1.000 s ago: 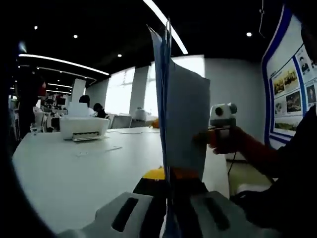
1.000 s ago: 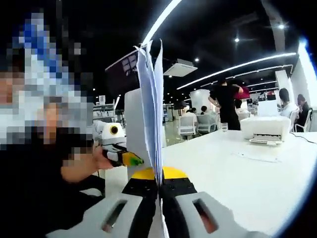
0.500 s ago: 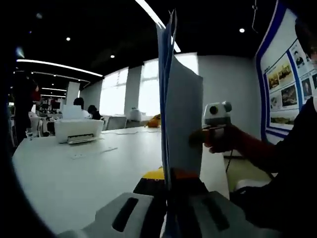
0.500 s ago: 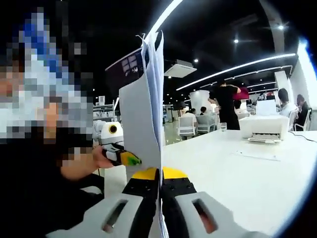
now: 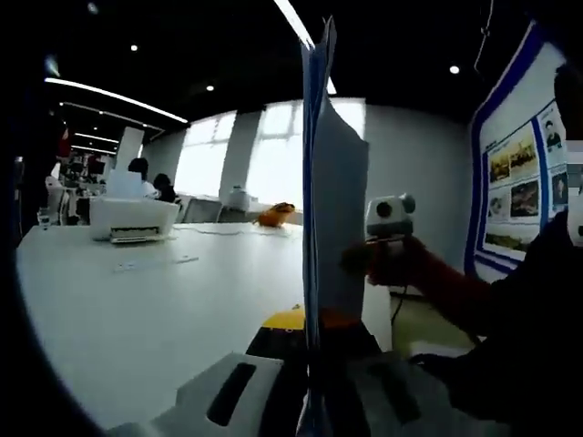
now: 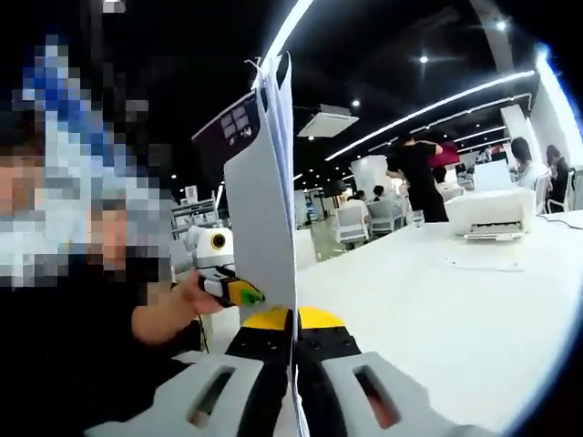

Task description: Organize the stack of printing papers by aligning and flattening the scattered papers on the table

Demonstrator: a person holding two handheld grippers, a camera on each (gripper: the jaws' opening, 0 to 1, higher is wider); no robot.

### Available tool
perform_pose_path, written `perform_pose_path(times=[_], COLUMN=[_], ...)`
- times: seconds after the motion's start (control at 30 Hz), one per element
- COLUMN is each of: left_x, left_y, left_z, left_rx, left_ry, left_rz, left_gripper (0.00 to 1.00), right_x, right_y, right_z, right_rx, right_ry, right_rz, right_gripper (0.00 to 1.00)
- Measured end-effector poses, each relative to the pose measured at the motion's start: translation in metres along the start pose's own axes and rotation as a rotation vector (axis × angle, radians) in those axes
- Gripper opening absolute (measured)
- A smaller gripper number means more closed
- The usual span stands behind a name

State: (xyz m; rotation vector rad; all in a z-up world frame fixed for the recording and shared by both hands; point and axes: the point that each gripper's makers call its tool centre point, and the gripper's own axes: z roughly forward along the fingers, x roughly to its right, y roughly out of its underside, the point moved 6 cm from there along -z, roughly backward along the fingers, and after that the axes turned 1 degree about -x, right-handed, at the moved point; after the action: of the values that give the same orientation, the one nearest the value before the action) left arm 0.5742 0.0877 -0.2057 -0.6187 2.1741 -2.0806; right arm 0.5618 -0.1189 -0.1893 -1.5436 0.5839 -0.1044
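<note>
Papers (image 5: 332, 218) upright above bench (image 5: 155, 309), clamped edgewise in both my tongs (image 5: 314, 350) (image 6: 293, 339); thin, floppy, grip near edges.

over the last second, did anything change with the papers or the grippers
Little changed. Both views tilted a bit, so the cameras moved with the hands. In the right gripper view the front sheet of the paper stack has swung to show more of its face. The left gripper and right gripper stay shut on the upright stack, above the white table. The printer has not moved.
</note>
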Motion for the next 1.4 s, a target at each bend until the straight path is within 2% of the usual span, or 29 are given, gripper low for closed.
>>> perform_pose_path(times=[0.07, 0.17, 0.2, 0.3, 0.4, 0.57, 0.7, 0.83, 1.07, 1.4], left_x=[0.002, 0.001, 0.0, -0.003, -0.009, -0.017, -0.025, -0.029, -0.038, -0.053], left_y=[0.001, 0.002, 0.005, 0.011, 0.017, 0.028, 0.039, 0.047, 0.061, 0.089], left_z=[0.001, 0.001, 0.001, 0.002, 0.004, 0.009, 0.016, 0.021, 0.028, 0.035], left_rx=[-0.019, -0.038, -0.048, -0.059, -0.073, -0.098, -0.144, -0.163, -0.178, -0.221], left_ry=[0.015, 0.02, 0.029, 0.038, 0.029, -0.013, -0.069, -0.092, -0.128, -0.186], left_rz=[-0.052, -0.077, -0.123, -0.176, -0.2, -0.185, -0.097, -0.066, -0.045, -0.025], left_gripper=[0.05, 0.05, 0.05, 0.05, 0.05, 0.05, 0.06, 0.06, 0.05, 0.06], right_x=[0.002, 0.003, 0.004, 0.007, 0.01, 0.02, 0.035, 0.041, 0.053, 0.069], right_y=[0.0, 0.003, 0.004, 0.008, 0.013, 0.021, 0.033, 0.042, 0.059, 0.085], right_z=[-0.001, 0.0, 0.0, 0.003, 0.006, 0.014, 0.018, 0.021, 0.029, 0.039], right_rx=[-0.011, -0.039, -0.046, -0.07, -0.094, -0.129, -0.155, -0.164, -0.186, -0.226], right_ry=[0.004, 0.005, 0.005, 0.003, 0.009, 0.052, 0.114, 0.141, 0.207, 0.256], right_rz=[0.034, 0.069, 0.083, 0.14, 0.171, 0.16, 0.131, 0.117, 0.041, -0.002], right_gripper=[0.0, 0.0, 0.0, 0.0, 0.0, 0.0, 0.0, 0.0, 0.0, 0.0])
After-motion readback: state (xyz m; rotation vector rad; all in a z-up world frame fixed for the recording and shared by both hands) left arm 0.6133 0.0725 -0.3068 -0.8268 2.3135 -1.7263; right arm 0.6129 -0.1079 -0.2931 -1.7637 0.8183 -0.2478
